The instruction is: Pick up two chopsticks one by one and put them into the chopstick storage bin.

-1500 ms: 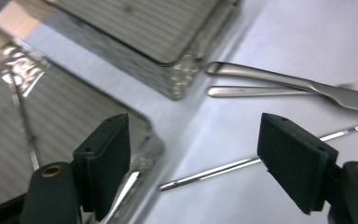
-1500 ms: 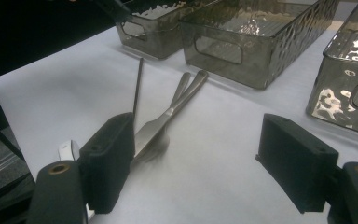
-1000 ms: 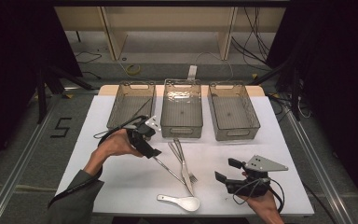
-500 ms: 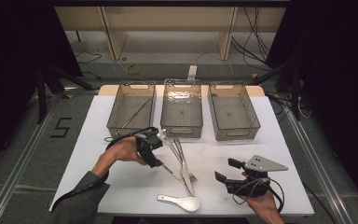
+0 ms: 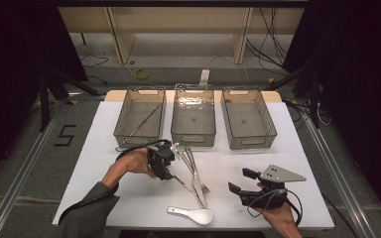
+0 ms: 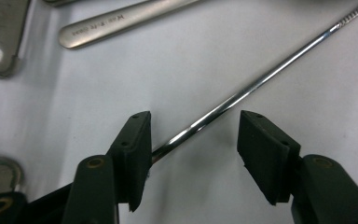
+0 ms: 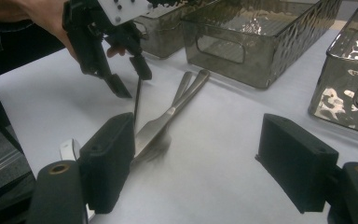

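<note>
Left claw [image 6: 193,144] closing around metal chopstick [image 6: 242,95], pads not yet pressing.
Its own view shows the gap; high view hides it. Right claw [image 5: 242,181] open at 5 o'clock on counter [image 5: 287,148].

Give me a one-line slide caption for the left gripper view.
Left tongs closing around a thin metal chopstick on the white table, the pads not yet gripping it.

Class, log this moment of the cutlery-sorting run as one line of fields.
left claw: closing, astride metal chopstick, not yet gripping | right claw: open, resting | knife, white spoon: on table
</note>
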Demonstrator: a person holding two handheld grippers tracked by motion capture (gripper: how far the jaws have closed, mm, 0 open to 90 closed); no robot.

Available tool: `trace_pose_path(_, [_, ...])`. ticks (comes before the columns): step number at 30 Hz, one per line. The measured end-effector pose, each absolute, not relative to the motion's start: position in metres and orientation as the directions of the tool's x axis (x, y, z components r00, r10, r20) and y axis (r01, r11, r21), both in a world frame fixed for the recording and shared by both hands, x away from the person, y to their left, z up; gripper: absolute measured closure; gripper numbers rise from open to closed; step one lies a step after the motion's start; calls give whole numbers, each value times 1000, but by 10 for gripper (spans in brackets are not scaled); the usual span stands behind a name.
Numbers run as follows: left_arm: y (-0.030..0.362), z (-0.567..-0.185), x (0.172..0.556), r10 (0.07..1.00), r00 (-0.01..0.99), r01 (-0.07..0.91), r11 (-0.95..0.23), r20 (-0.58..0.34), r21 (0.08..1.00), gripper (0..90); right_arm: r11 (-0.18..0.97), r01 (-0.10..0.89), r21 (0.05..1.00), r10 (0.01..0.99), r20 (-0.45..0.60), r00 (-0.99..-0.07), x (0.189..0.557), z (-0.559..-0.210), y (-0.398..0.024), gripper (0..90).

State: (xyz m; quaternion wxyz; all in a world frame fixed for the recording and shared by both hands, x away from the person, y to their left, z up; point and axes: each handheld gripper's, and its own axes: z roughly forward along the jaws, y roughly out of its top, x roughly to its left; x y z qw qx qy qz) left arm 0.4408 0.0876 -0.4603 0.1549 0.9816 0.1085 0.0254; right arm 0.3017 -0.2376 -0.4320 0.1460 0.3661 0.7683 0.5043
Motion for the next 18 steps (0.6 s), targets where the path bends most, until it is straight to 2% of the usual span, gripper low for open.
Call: trace_pose_path(18, [89,-460,433,166,986,159,-958,8,237,590,225,416,881,710,144,-689,302,-432,-238,279])
